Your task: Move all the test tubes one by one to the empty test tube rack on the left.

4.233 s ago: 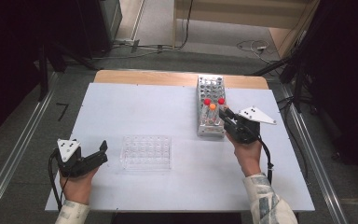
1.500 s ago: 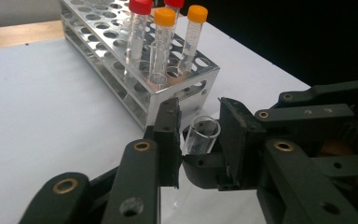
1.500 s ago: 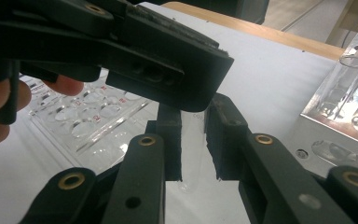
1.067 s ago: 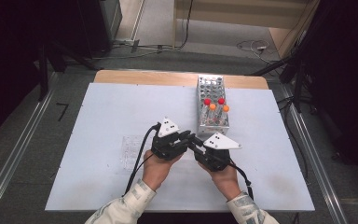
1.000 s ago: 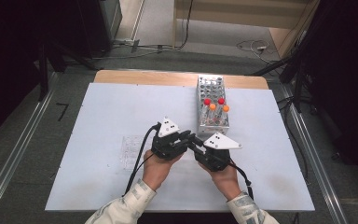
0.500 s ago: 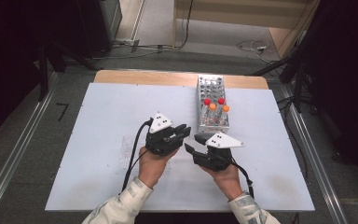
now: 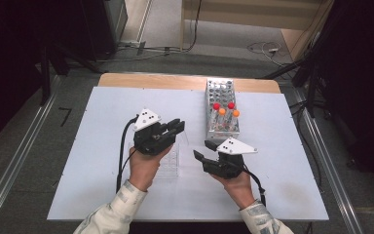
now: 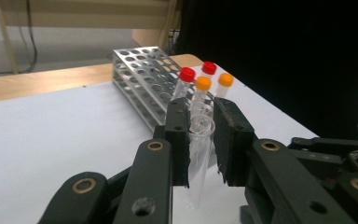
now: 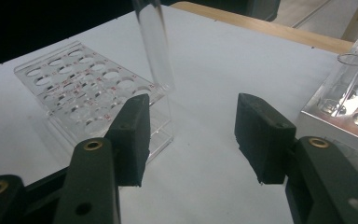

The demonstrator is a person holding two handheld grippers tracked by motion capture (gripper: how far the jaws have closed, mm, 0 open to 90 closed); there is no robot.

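The left gripper (image 8: 200, 135) clamps an uncapped glass tube (image 8: 199, 154), held upright above the bench (image 7: 102, 112). The right gripper (image 9: 191, 135) has just been opening; its jaws stand apart with nothing between them, so the handover looks done. What is left, I judge, is setting the tube into the clear rack (image 9: 93, 93) lying below it. Beyond stands the metal rack (image 7: 221, 109) with four capped tubes (image 7: 225, 108), well apart. The right gripper near the clear rack could get in the way.
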